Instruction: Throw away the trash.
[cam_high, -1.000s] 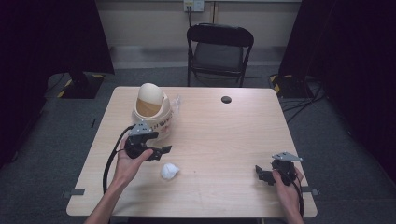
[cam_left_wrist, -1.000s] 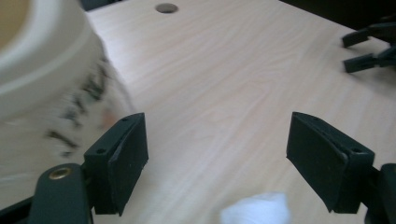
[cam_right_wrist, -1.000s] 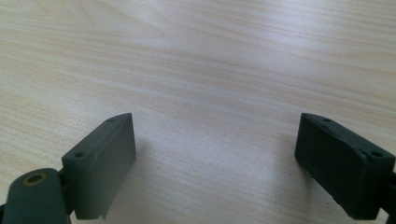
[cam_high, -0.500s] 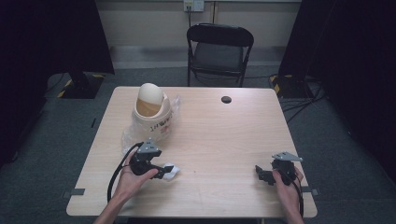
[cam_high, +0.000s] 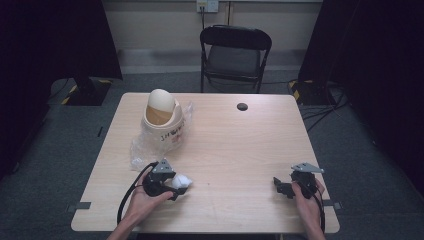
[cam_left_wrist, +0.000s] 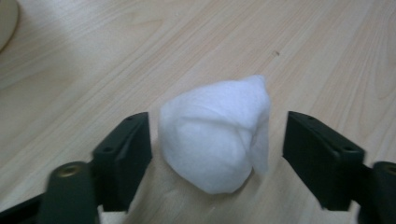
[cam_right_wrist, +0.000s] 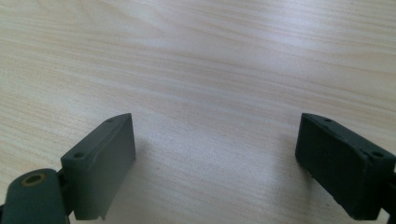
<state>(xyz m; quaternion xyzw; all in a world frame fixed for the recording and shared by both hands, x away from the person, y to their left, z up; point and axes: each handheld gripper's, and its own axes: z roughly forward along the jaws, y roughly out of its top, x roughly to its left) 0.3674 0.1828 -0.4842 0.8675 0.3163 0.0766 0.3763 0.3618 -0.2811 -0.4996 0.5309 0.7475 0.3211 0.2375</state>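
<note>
A crumpled white tissue wad (cam_high: 183, 180) (cam_left_wrist: 217, 140) lies on the wooden table (cam_high: 240, 145) near its front left. My left gripper (cam_high: 179, 186) (cam_left_wrist: 218, 144) sits low over the table with a jaw on each side of the wad. Its jaws have just been closing. One jaw is at the wad's edge, and a gap still shows beside the other, so the wad is not pinched. My right gripper (cam_high: 280, 186) (cam_right_wrist: 215, 154) rests at the front right, open, with bare wood between its jaws.
A cream swing-lid bin (cam_high: 161, 117) with handwriting on it stands at the back left on a crinkled clear plastic bag (cam_high: 142, 150). A small black round thing (cam_high: 242, 106) lies near the far edge. A black folding chair (cam_high: 235, 50) stands beyond the table.
My left gripper has come down and toward the front edge, from beside the bin to the tissue wad, and its jaws now straddle it. The right gripper has stayed put.
</note>
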